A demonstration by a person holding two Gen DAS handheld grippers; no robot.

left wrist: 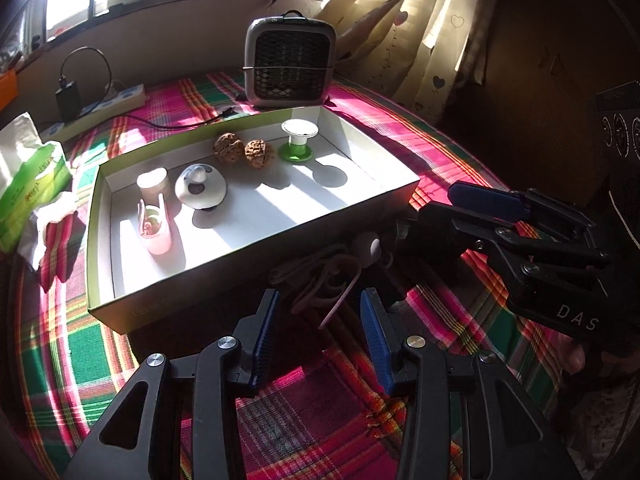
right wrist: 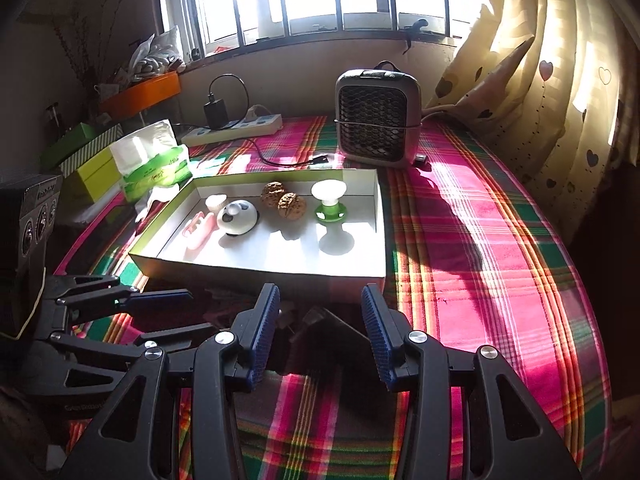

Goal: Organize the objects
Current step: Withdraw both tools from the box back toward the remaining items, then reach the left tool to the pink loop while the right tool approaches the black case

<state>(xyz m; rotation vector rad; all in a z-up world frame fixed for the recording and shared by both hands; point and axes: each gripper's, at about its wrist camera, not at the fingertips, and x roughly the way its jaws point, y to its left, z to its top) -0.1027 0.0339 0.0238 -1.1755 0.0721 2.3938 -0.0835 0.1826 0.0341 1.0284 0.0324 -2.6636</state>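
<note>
A shallow white box with a green rim point(left wrist: 120, 312) point(right wrist: 256, 270) holds a pink clip point(left wrist: 154, 226), a small pink cup point(left wrist: 152, 182), a white dome with dark spots point(left wrist: 200, 186), two walnuts point(left wrist: 240, 150) and a green-and-white spool point(left wrist: 298, 140). In the shadow in front of the box lies a tangled pink cord point(left wrist: 316, 280) with a pale round knob point(left wrist: 370, 246). My left gripper point(left wrist: 320, 300) hangs open just above the cord, not touching it. My right gripper point(right wrist: 320, 292) point(left wrist: 428, 212) is open over a dark flat thing point(right wrist: 324, 320) that is hard to make out.
A plaid cloth point(right wrist: 480, 260) covers the table. Behind the box stand a small grey heater point(right wrist: 376, 120), a power strip point(right wrist: 236, 126) with a black charger and a tissue pack point(right wrist: 156, 160). Heart-print curtains point(right wrist: 560, 80) hang at the right.
</note>
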